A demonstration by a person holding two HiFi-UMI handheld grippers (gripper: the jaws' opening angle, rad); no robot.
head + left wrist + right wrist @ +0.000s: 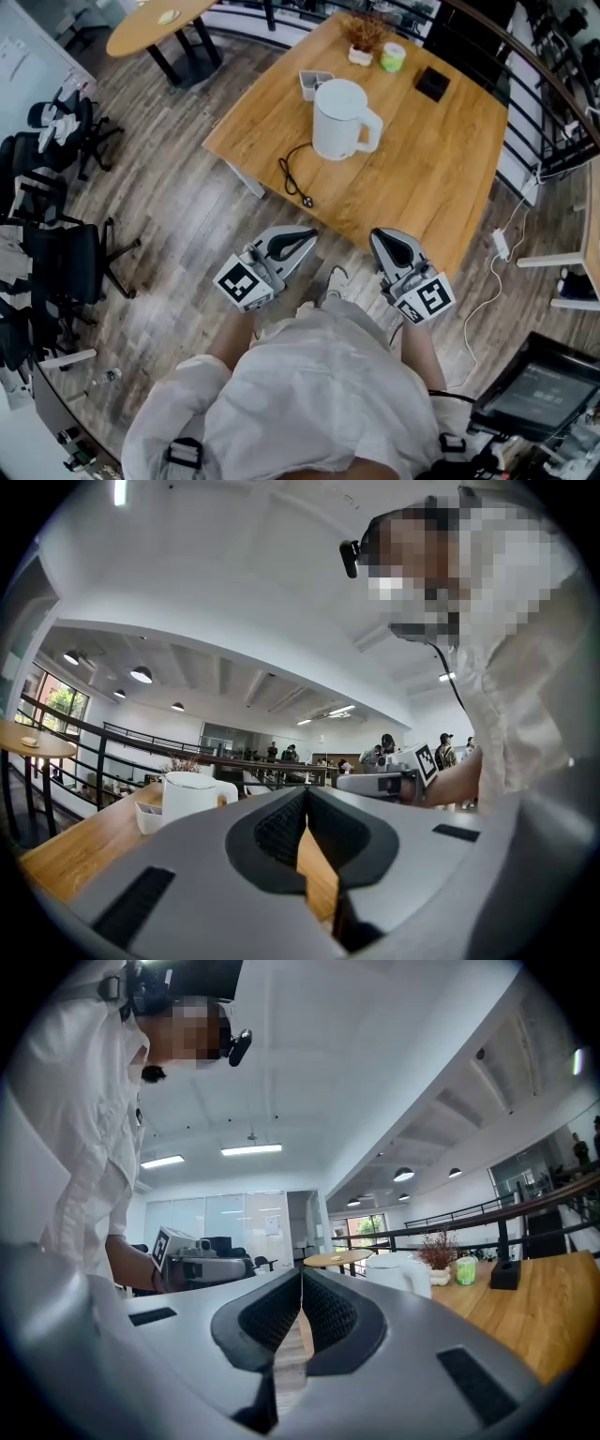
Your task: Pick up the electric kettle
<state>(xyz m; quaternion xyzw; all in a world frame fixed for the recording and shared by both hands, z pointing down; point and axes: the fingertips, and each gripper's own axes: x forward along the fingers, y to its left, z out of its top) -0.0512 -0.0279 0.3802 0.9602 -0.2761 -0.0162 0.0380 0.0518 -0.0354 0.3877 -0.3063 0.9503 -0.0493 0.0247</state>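
Approach step. Left gripper [298,240] and right gripper [386,244] are both closed and empty. Electric kettle [339,120] stands on the table [441,164], well ahead of them. Next move calls for opening a gripper at the handle.

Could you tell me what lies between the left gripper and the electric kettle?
In the head view: the black cord on the table beside the electric kettle, and a strip of wooden floor before the left gripper.

No words, brands or numbers can be read anywhere. The only printed signs are a black-and-white square marker pattern [240,281] on the left gripper's [302,236] white cube, near left, and a second marker pattern [433,298] on the right gripper's [382,240] cube, near right.
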